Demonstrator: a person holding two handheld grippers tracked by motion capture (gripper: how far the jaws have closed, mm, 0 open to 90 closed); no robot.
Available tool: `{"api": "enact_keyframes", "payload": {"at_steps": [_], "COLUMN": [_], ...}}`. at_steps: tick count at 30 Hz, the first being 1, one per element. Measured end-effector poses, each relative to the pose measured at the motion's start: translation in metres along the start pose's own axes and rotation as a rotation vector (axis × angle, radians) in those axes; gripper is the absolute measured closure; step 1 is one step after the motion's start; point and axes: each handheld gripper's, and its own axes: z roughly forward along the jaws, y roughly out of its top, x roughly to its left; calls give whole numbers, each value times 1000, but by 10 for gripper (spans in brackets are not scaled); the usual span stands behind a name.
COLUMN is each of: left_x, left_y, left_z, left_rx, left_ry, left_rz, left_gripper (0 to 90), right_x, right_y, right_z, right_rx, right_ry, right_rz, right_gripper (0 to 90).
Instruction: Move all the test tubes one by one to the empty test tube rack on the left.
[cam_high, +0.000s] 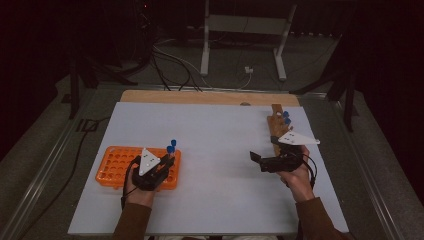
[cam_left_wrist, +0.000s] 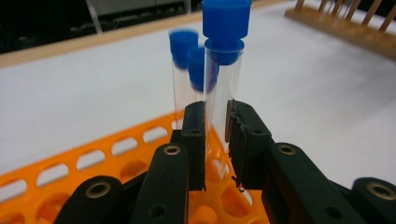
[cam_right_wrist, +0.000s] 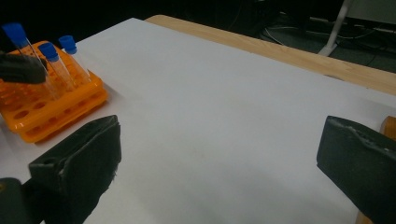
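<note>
An orange tube rack (cam_high: 114, 167) lies at the table's left. My left gripper (cam_high: 169, 159) hovers over its right end, shut on a clear test tube with a blue cap (cam_left_wrist: 224, 51) that stands upright between the jaws. Two more blue-capped tubes (cam_left_wrist: 183, 70) stand in the rack just behind it. In the right gripper view the same rack (cam_right_wrist: 65, 105) and its tubes (cam_right_wrist: 58, 65) appear far left. My right gripper (cam_high: 257, 159) is open above bare table, jaws wide apart (cam_right_wrist: 219, 154), nothing between them. It sits beside a wooden rack (cam_high: 276, 127) holding blue-capped tubes (cam_high: 286, 117).
A white sheet (cam_high: 215, 140) covers the table, with a wooden edge (cam_high: 210, 97) at the far side. Beyond it are cables and a white stand's legs (cam_high: 205, 60) on the floor. The wooden rack's pegs (cam_left_wrist: 345, 21) show at the upper right of the left gripper view.
</note>
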Motion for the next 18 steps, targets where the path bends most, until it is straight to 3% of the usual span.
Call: {"api": "enact_keyframes", "payload": {"at_steps": [12, 18], "left_x": [-1, -1], "left_y": [-5, -5], "left_z": [7, 7], "left_rx": [92, 97], "left_ry": [1, 1], "left_rz": [-14, -20], "left_gripper": [783, 781], "right_x": [0, 0], "right_y": [-1, -1], "right_z": [0, 0], "right_rx": [2, 3], "right_ry": [6, 5], "right_rz": [-4, -1], "right_gripper": [1, 1]}}
